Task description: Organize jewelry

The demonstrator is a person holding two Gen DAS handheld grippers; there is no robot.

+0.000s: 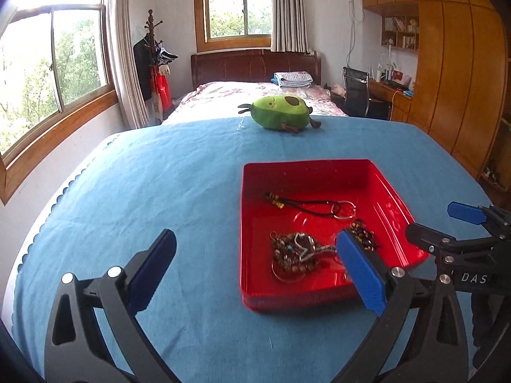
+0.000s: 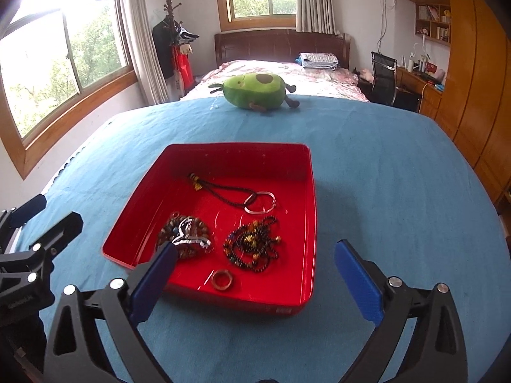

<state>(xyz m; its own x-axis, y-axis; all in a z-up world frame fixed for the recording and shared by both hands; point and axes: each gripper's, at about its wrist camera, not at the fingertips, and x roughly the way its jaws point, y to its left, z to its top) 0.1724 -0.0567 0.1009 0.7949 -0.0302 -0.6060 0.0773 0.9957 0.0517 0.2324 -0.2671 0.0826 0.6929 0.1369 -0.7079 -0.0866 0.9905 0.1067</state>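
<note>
Red tray: open-topped, rectangular, set flat on blue cloth covering the bench; sits toward the near middle of the surface.

Contents, per right wrist view:
- Black cord necklace with yellow-and-black knot, lying across far half of tray; cord threaded through silver ring.
- Brown bead cluster with a black-and-white strand draped over it, near left part of floor, partly hidden behind a blue pad.
- Dark bead strand with coloured beads, heaped, near right part of floor, apart from brown cluster.
- Brown ring, lying flat close to the near wall.

Left tongs: spread wide, holding nothing; right pad over near right corner of tray, left pad over bare cloth. Seen also at left edge of right wrist view.

Right tongs: spread wide, holding nothing; left pad over near left corner of tray, right pad over cloth just beyond tray's right wall. Seen also at right edge of left wrist view.

Avocado plush toy: green, on its side at far edge of cloth, well apart from tray.

Background: bed with folded linen, two windows, coat stand, desk with chair, wooden wardrobes.
</note>
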